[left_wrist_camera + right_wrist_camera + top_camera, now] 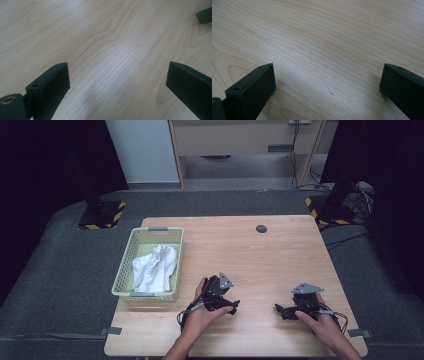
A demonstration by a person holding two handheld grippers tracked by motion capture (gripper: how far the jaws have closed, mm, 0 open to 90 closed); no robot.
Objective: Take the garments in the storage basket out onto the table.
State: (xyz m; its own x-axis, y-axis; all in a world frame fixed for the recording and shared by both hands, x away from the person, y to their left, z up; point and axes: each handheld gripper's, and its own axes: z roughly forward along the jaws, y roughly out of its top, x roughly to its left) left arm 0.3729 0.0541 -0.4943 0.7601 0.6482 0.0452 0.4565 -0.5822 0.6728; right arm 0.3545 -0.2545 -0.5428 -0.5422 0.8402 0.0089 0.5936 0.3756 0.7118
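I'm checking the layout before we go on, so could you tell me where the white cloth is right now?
In the high view, the white cloth lies crumpled inside the pale green basket at the table's left edge, left of the left gripper.

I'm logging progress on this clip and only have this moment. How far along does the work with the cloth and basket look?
Done, by the look of it: the white cloth lies crumpled inside the pale green basket at the table's left. In hand: nothing. The left gripper and right gripper sit low over bare wood near the front edge, jaws wide apart. Left: little that I can see, since no other loose item lies on the table.
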